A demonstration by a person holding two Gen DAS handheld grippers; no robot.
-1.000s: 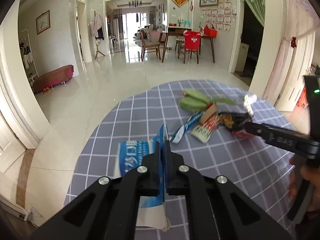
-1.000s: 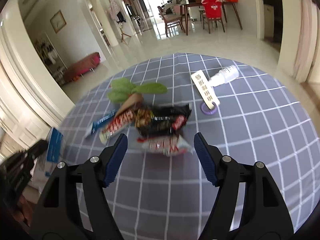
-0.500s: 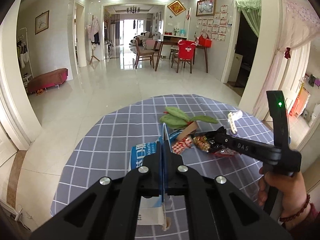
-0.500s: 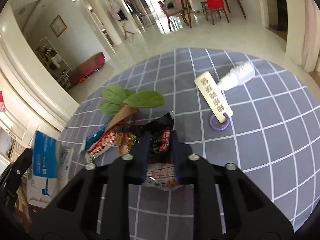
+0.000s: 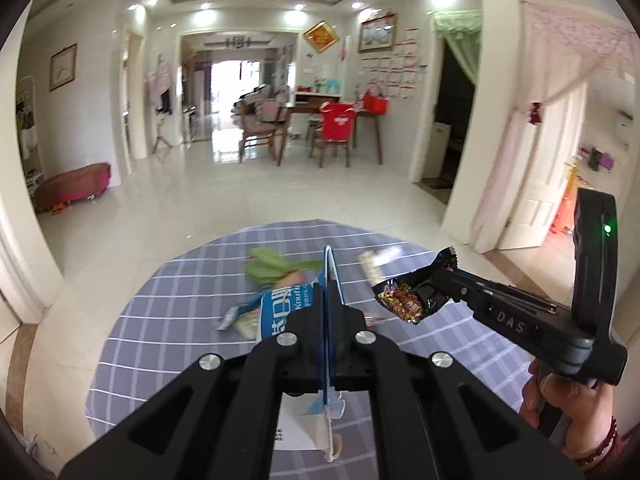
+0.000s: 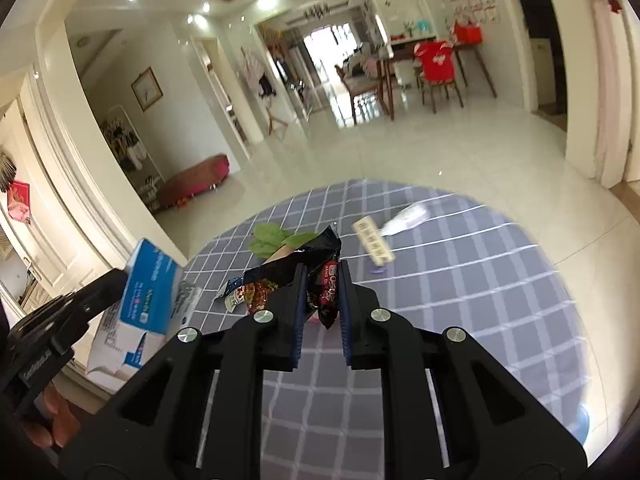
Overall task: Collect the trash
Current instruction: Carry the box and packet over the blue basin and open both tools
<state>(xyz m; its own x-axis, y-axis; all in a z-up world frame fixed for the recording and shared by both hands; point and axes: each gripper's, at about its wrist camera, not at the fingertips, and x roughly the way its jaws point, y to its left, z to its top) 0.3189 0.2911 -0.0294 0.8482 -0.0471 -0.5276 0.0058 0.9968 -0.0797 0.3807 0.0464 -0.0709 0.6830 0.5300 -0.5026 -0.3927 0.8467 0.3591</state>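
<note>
Crinkled black foil, a snack wrapper (image 6: 320, 280) printed in red, hangs pinched between the blue-padded fingers of the right gripper (image 6: 320, 300), lifted clear above the round table's grey checked cloth (image 6: 460, 280). The left gripper (image 5: 327, 312) is clamped on a flat blue-and-white paper pack (image 5: 280, 308), held edge-on. On the cloth lie green leaves (image 6: 272, 238), a slim blue-and-white sachet (image 5: 236, 314), a cream rectangular tag (image 6: 373, 239) and a small white plastic bottle (image 6: 406, 215).

A round table under a grey checked cloth (image 6: 480, 280); beyond it, a dining table (image 5: 320, 110) with a red-covered chair (image 5: 336, 128).
</note>
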